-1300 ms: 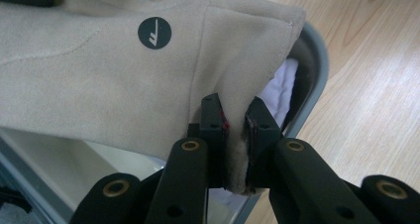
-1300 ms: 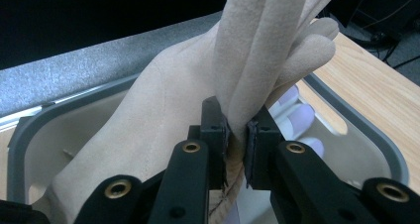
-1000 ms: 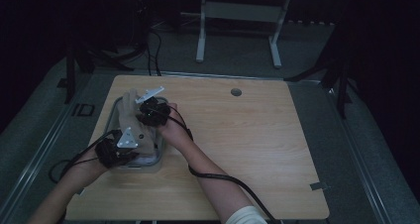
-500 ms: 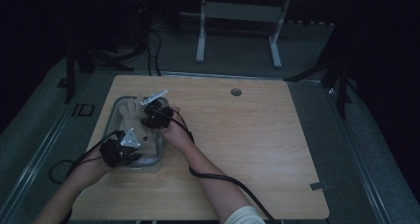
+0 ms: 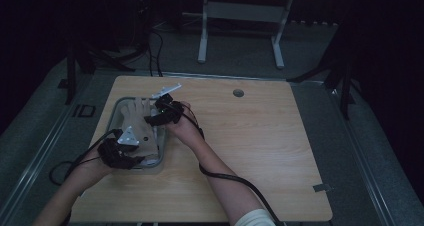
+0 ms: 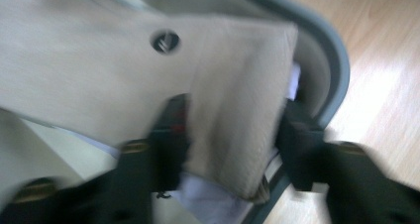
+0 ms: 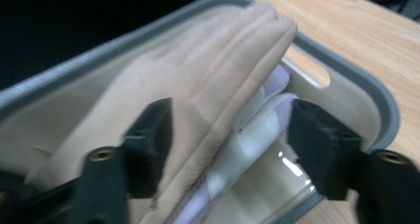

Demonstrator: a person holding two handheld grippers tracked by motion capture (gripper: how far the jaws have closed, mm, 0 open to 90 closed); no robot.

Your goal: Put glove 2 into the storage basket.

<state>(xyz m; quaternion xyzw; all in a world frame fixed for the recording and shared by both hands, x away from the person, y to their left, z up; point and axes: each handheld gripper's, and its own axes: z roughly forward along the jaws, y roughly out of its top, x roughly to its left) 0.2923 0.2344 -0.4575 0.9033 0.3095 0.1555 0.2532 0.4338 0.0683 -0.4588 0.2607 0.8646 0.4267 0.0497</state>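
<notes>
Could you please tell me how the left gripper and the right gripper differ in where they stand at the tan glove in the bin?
The left gripper stands at the cuff end of the tan glove, at the near end of the bin; the right gripper stands at the finger end, farther up. The left gripper's jaws straddle a folded cuff edge; the right's straddle the glove's fingers. Both have just been opening, with glove between the jaws and gaps at the pads.

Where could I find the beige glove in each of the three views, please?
High view: the beige glove lies in the clear bin at the table's left.
Left gripper view: it spans the upper left, its cuff hanging between the jaws.
Right gripper view: centre, fingers toward the far rim.
Shared landmark: the bin's grey rim.
</notes>
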